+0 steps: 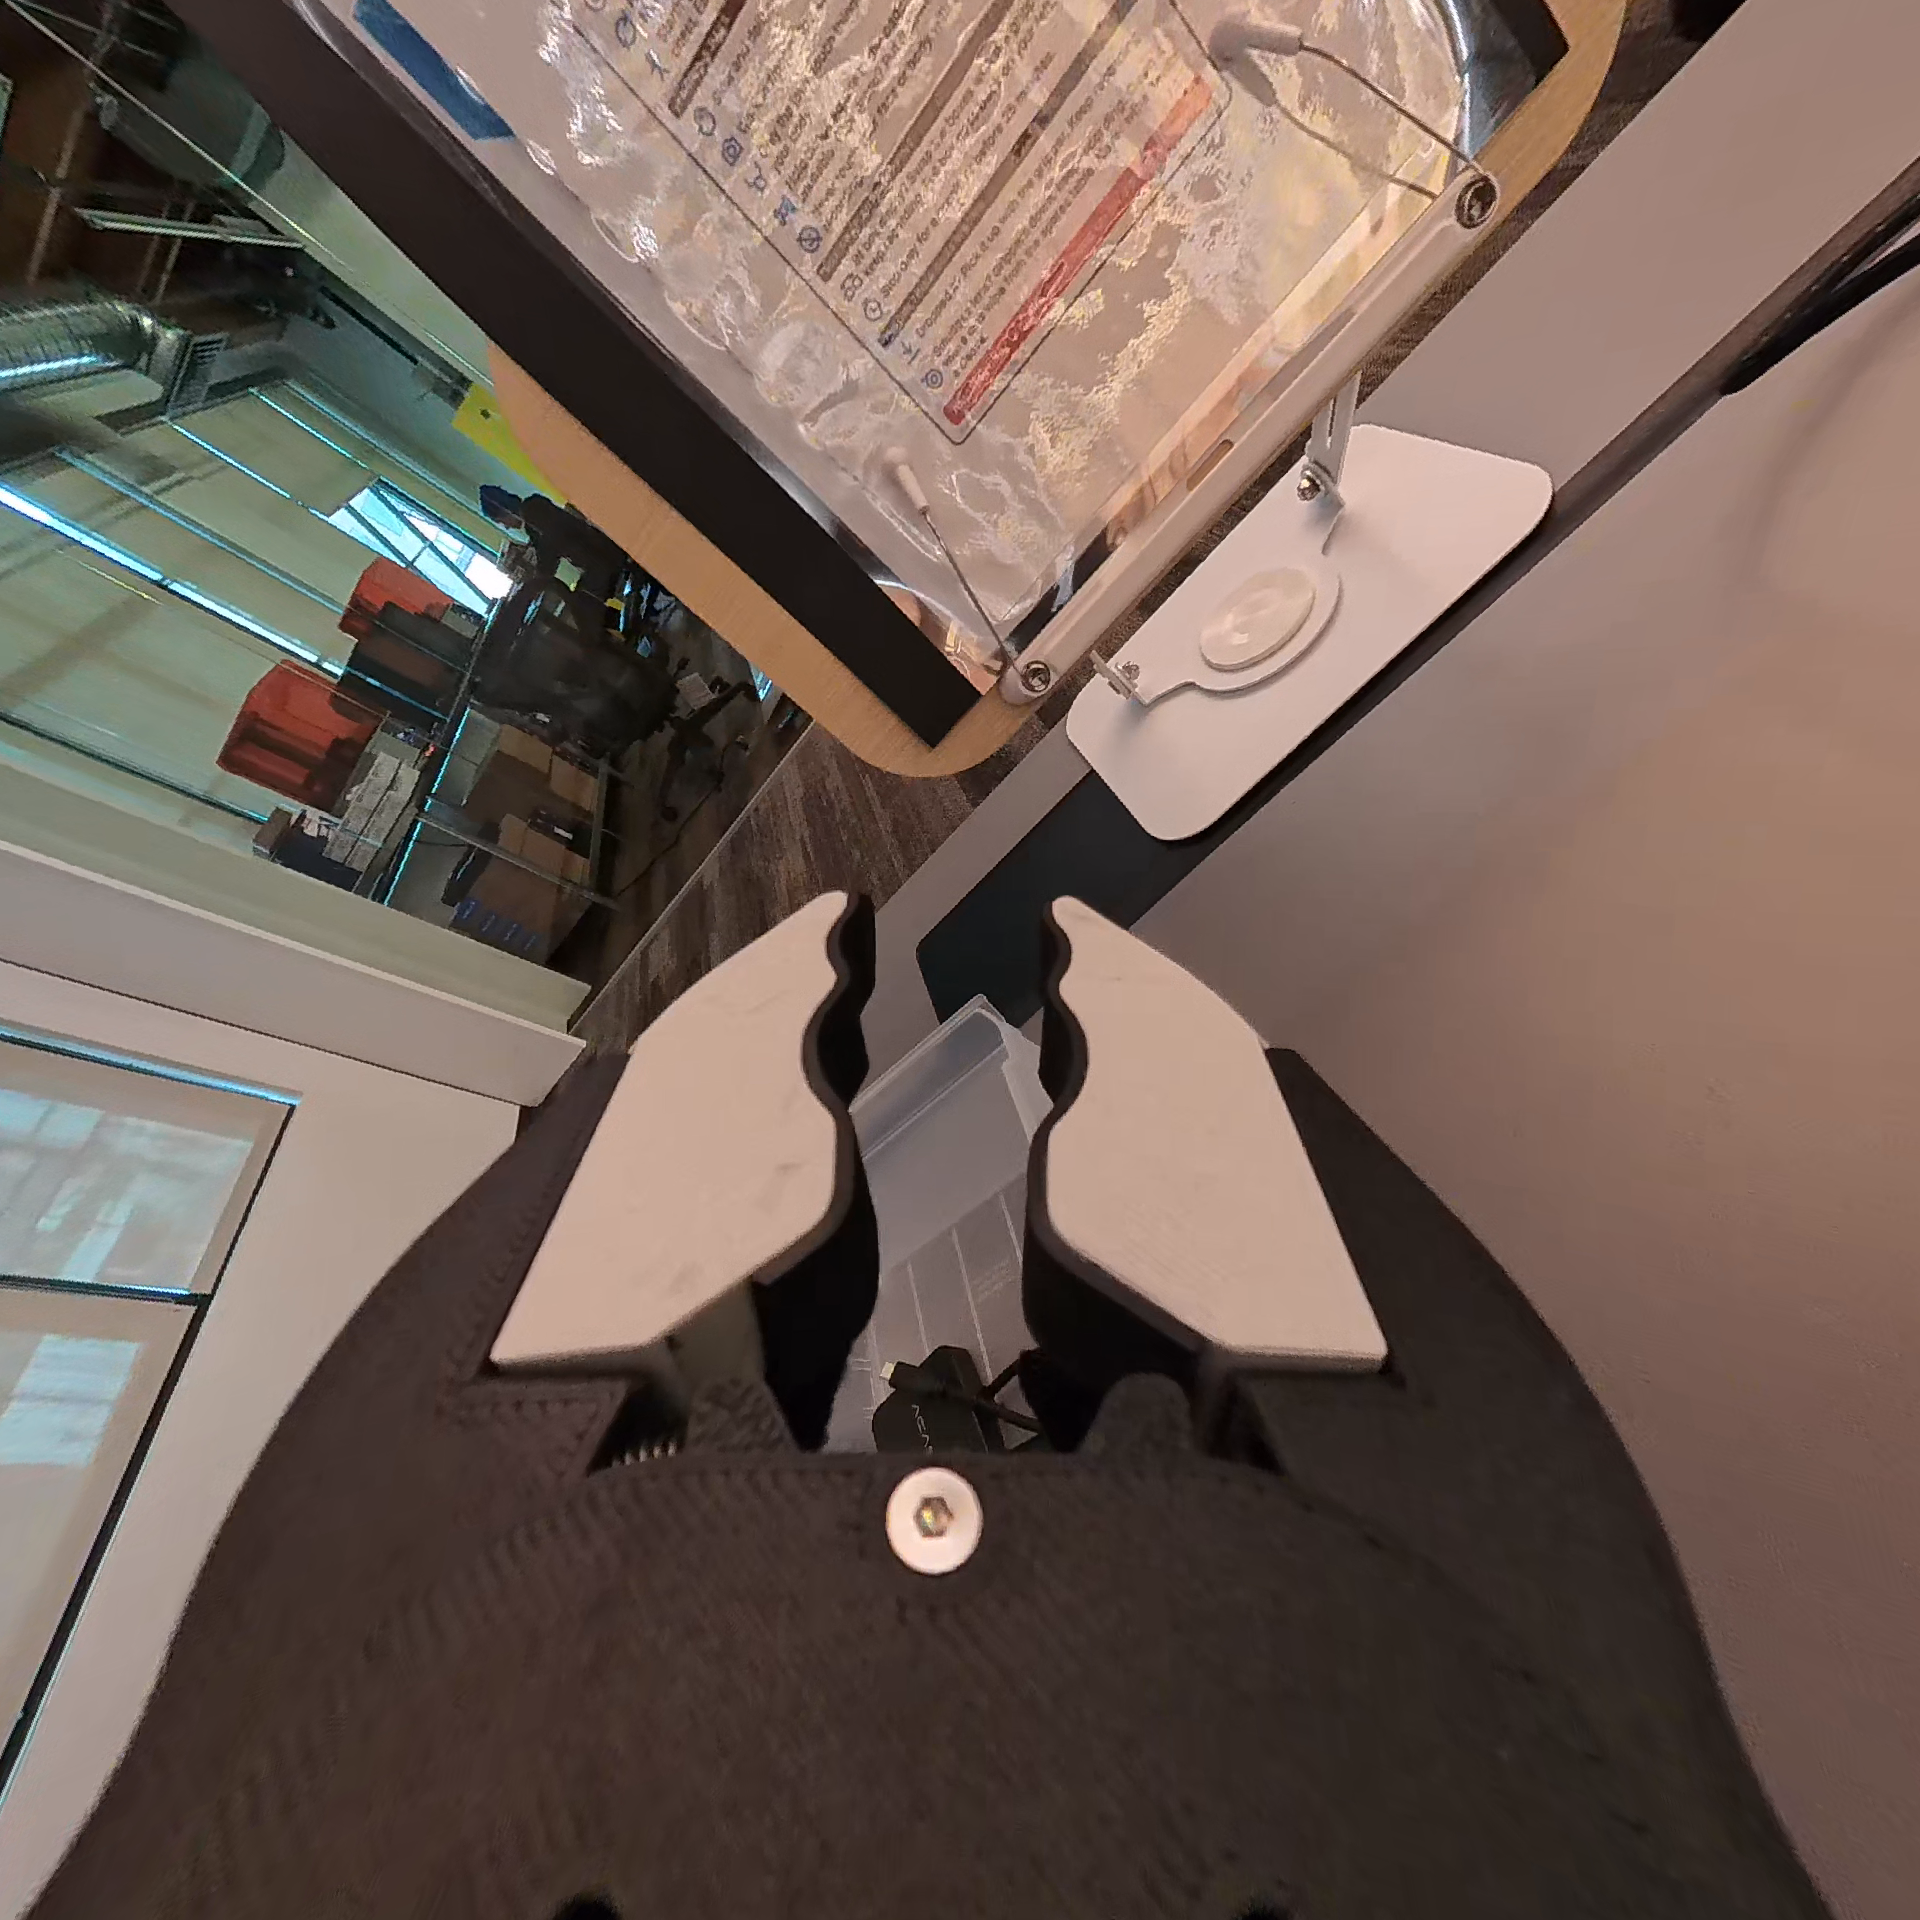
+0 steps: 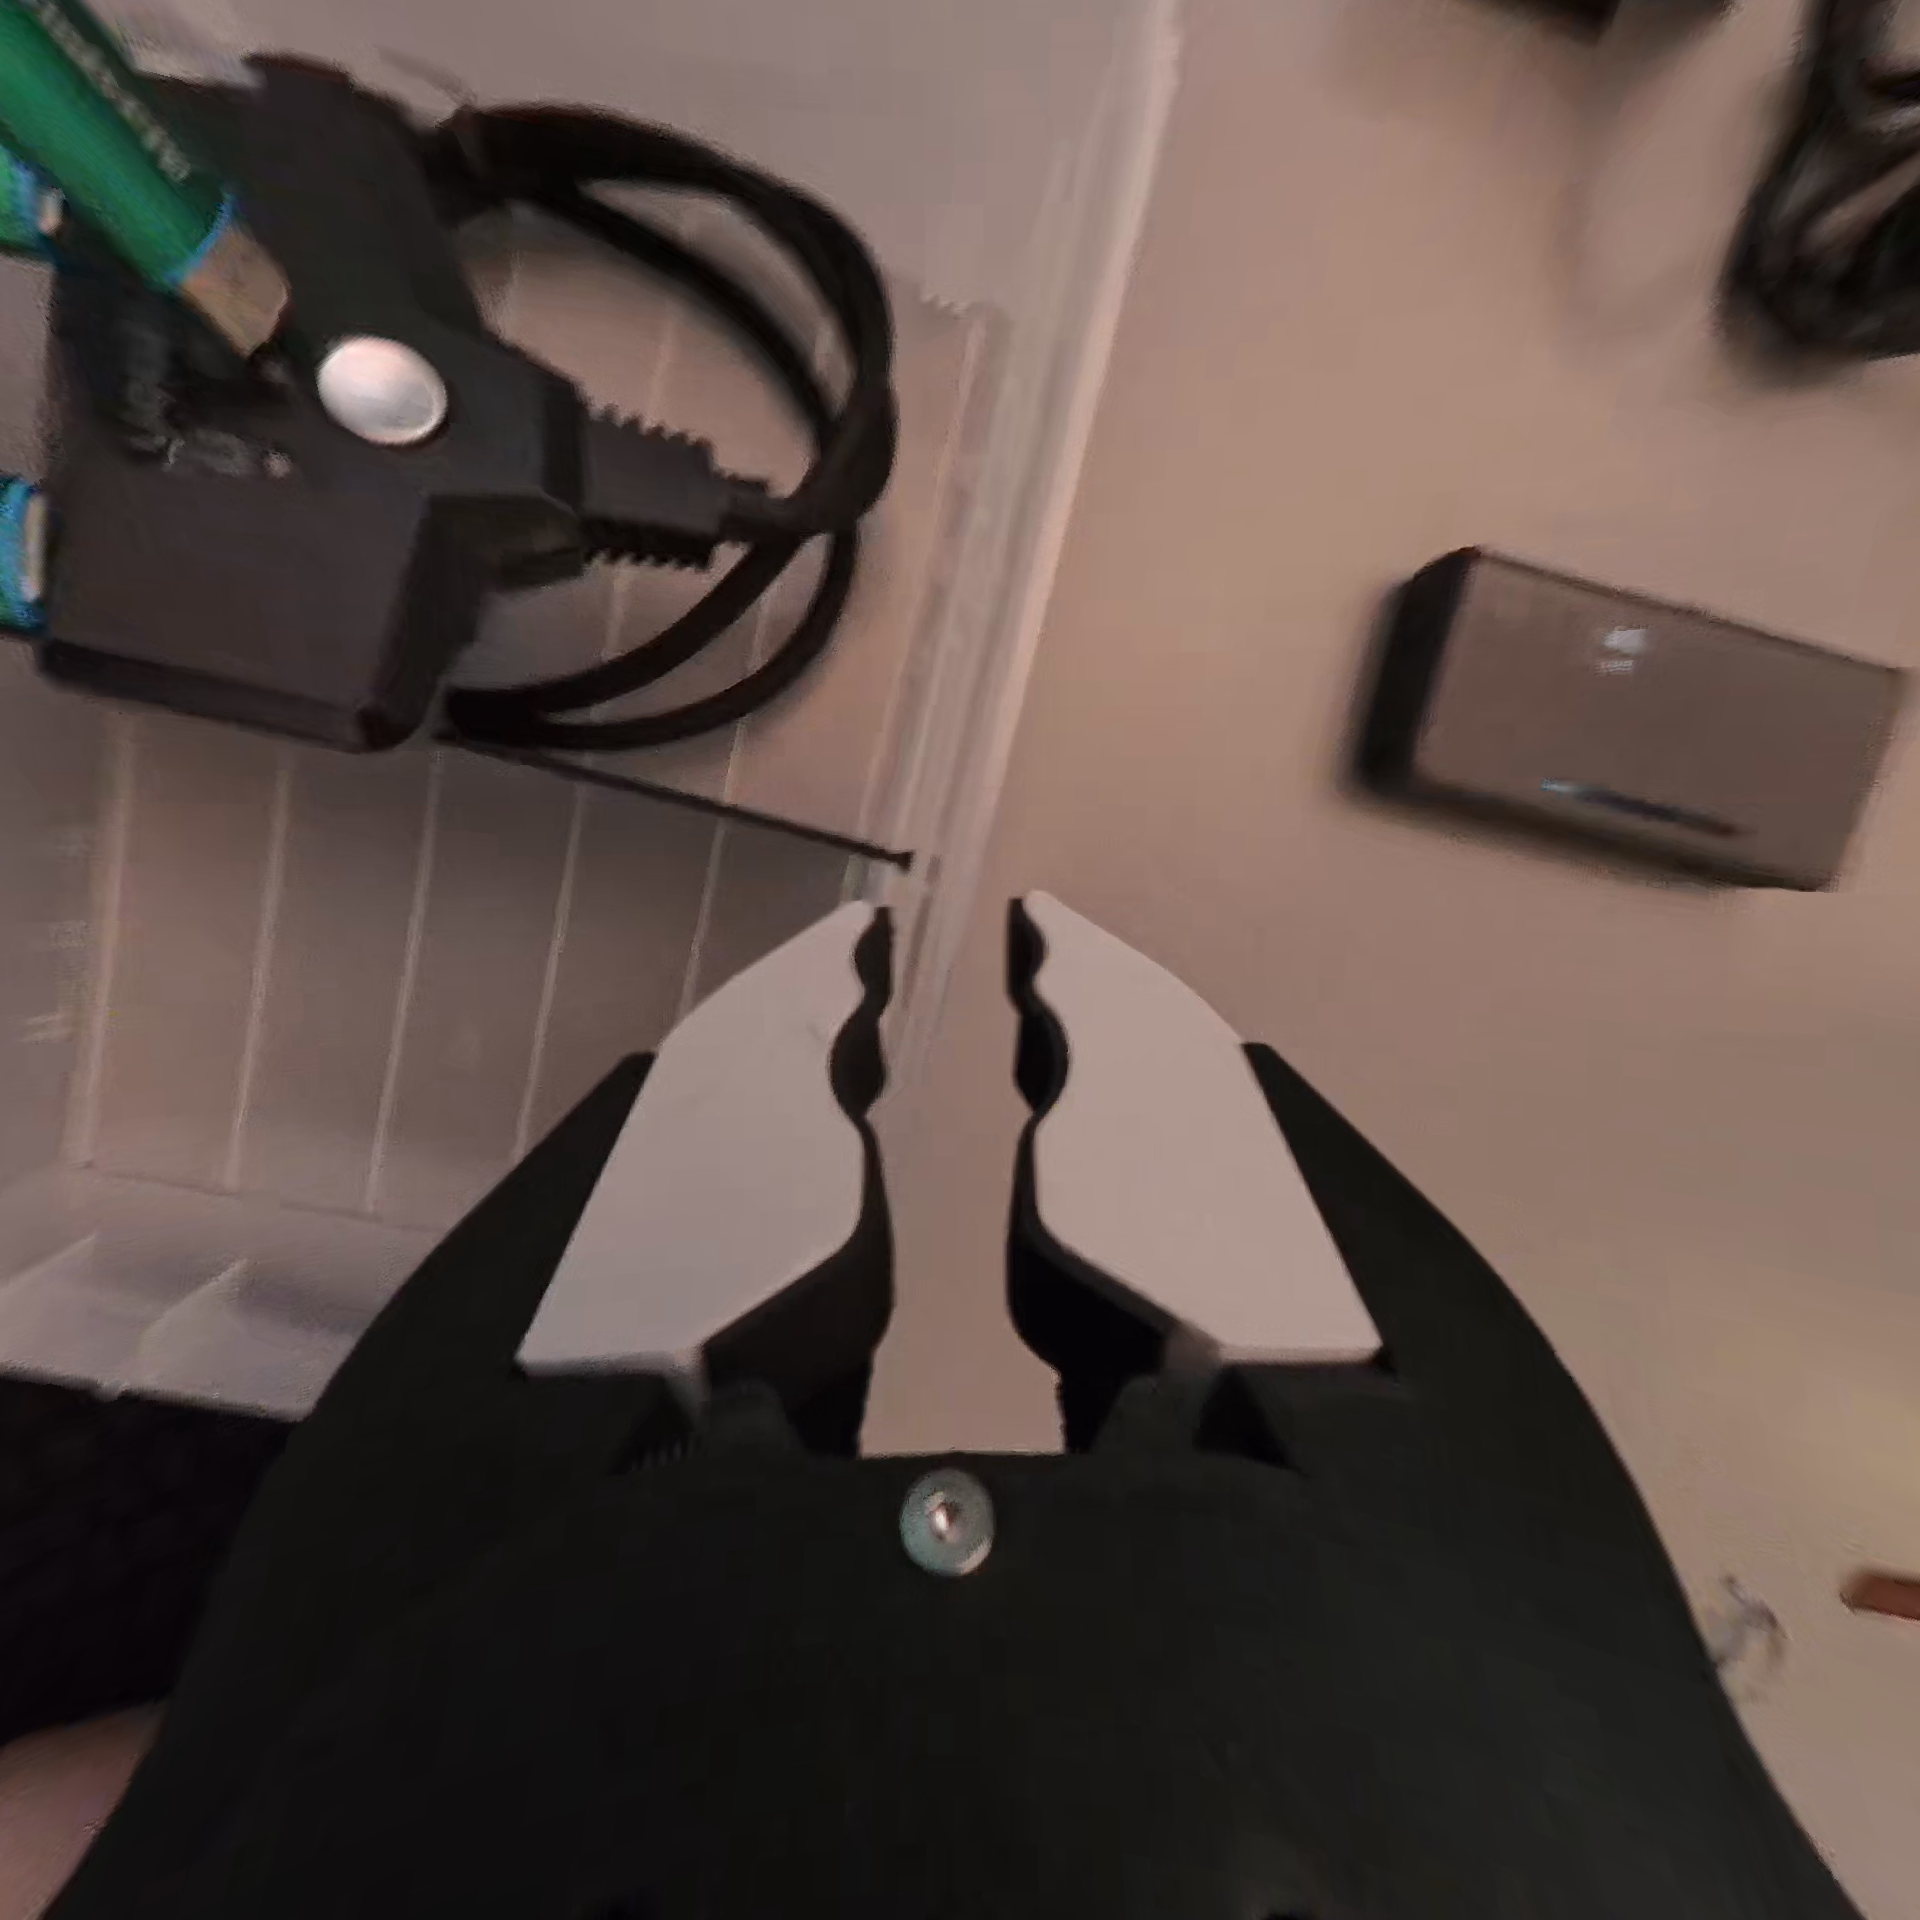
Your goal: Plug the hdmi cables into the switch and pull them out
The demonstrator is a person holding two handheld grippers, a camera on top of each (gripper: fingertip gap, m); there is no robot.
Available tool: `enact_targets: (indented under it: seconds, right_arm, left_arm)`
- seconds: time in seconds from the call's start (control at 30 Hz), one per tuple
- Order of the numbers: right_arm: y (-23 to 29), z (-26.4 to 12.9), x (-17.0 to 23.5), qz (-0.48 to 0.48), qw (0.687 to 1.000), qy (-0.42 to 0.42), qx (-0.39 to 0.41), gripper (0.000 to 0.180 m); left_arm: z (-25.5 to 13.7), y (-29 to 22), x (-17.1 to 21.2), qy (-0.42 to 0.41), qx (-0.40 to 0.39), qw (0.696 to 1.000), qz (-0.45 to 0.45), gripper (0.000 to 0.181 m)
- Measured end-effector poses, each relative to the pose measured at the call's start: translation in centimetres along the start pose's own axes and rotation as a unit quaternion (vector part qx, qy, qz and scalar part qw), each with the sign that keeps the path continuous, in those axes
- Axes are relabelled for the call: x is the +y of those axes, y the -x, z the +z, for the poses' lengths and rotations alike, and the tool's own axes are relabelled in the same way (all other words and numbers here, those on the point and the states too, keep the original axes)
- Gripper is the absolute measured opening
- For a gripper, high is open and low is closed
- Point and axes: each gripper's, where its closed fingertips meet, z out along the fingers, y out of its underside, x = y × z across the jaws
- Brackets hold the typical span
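Note:
The switch (image 2: 1631, 717), a small black box, lies on the pale table to the right of my right gripper (image 2: 948, 920), which is open and empty just past the rim of a clear plastic bin (image 2: 312, 987). A coiled black HDMI cable (image 2: 831, 343) lies in that bin. My left gripper (image 1: 956, 935) is open over the bin (image 1: 935, 1122); a black plug with its cable (image 1: 935, 1403) shows low between its fingers, not gripped. The left gripper also shows in the right wrist view (image 2: 717, 509), its tips at the coil. The right wrist view is blurred.
More black cable (image 2: 1829, 208) is bundled at the table's far right. A green stick with a metal tip (image 2: 125, 156) lies across the left gripper's body. A clear sign holder on a white stand (image 1: 1309, 644) stands at the table's far edge, with floor and shelves beyond.

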Motion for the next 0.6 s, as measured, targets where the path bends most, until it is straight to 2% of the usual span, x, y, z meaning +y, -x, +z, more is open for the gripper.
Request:
enact_targets:
  seconds: [0.03, 0.33, 0.43, 0.6]
  right_arm:
    - [0.9, 0.2, 0.3, 0.001, 0.999, 0.008, -0.032, 0.009]
    - [1.7, -0.8, 2.4, 0.087, 0.991, 0.046, -0.095, 0.008]
    - [1.2, -1.1, 2.3, 0.109, 0.989, 0.044, -0.087, 0.018]
    - [-0.2, -2.9, 0.8, 0.122, 0.991, -0.012, -0.05, 0.026]
  left_arm:
    - [0.1, -0.1, 0.0, 0.002, 0.001, 1.0, 0.001, 0.029]
    - [0.8, -1.8, 0.0, 0.004, 0.032, 0.999, -0.002, 0.029]
    - [0.7, -1.8, 0.0, 0.001, 0.038, 0.999, -0.011, 0.029]
    - [0.8, -1.8, 0.1, 0.001, 0.044, 0.999, -0.021, 0.029]
